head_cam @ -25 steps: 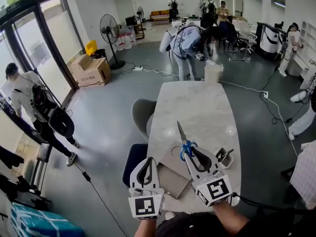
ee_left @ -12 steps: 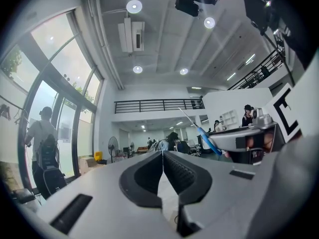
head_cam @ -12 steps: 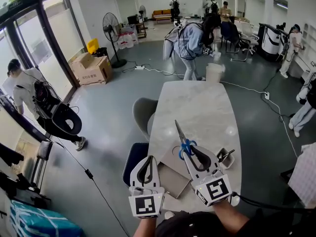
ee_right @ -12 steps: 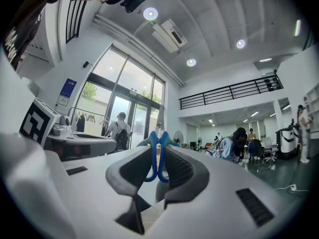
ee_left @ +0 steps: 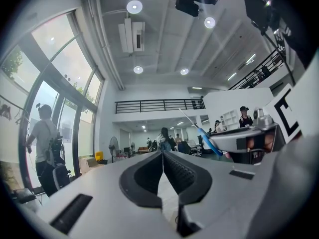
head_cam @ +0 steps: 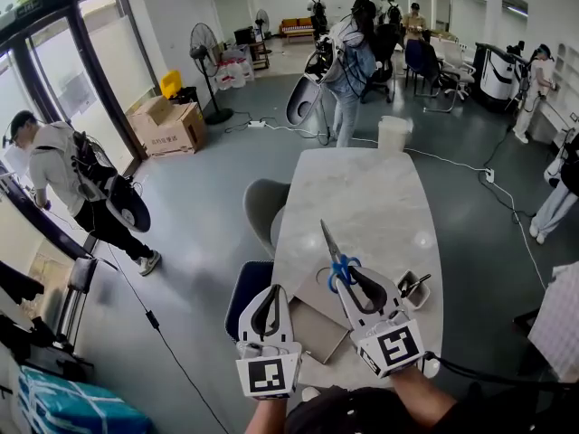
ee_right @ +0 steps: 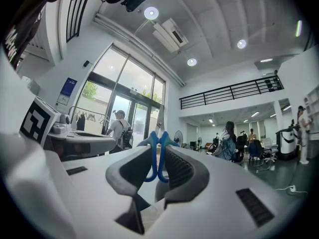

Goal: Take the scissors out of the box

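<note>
1. Since the view a second back, the scissors (head_cam: 334, 251) have shifted only a touch up and left, and over the last half second they barely move. They are clear of the box (head_cam: 313, 329) and held in the air above the table (head_cam: 380, 197), blades pointing up and away from the person.
2. Right gripper (head_cam: 346, 278) is clamped on the blue handle loops. Its own view shows the scissors (ee_right: 152, 163) pinched between the two pads of the right gripper (ee_right: 158, 153), loops pressed together, blades running up out of the grip.
3. Left gripper (head_cam: 268, 298) hangs beside it, same place as before. Its own view shows the left gripper (ee_left: 162, 156) with tips touching and nothing between them. The scissors (ee_left: 207, 138) show off to its right, well apart from it.
4. Box lies low on the near end of the table under both grippers, unchanged across the three views. Whether anything is left inside cannot be told.
5. Small open container (head_cam: 412, 287) with a dark item sits just right of the right gripper, untouched.
6. Background moves more than the task does: the people near the far end of the table and by the glass doors have walked on.
7. Judgement: the lift-out looks done, the hold is steady, and what remains is probably only setting the scissors down.
</note>
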`<move>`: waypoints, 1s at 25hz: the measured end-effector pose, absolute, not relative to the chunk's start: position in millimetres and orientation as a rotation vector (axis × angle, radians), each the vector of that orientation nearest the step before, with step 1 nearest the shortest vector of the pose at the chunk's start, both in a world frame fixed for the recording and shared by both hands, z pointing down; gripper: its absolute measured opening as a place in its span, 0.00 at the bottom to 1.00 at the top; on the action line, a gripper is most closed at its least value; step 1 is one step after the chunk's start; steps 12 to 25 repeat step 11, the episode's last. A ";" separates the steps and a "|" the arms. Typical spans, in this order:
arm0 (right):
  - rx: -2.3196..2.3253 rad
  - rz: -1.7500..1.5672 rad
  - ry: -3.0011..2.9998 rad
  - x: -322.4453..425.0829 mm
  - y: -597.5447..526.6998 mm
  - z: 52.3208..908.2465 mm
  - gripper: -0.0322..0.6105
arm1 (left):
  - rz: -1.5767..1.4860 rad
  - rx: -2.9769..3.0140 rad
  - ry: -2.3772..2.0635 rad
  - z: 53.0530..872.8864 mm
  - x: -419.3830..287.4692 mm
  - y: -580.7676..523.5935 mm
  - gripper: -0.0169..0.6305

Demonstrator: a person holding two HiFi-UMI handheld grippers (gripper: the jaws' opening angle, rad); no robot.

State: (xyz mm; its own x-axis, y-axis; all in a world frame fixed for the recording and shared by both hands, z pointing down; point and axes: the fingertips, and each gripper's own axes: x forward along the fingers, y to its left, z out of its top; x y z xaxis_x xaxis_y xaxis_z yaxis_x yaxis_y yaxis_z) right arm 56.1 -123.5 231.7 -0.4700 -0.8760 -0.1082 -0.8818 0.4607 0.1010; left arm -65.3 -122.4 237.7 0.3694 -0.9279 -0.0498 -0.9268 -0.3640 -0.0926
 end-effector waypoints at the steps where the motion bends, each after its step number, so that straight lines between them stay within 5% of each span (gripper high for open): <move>1: -1.596 0.220 2.651 56.4 -123.7 231.3 0.18 | -0.018 -2.511 1.709 237.6 -65.1 -122.5 0.05; 25: -1.598 0.205 2.655 54.1 -120.3 237.1 0.17 | -0.030 -2.514 1.710 243.5 -66.5 -118.5 0.05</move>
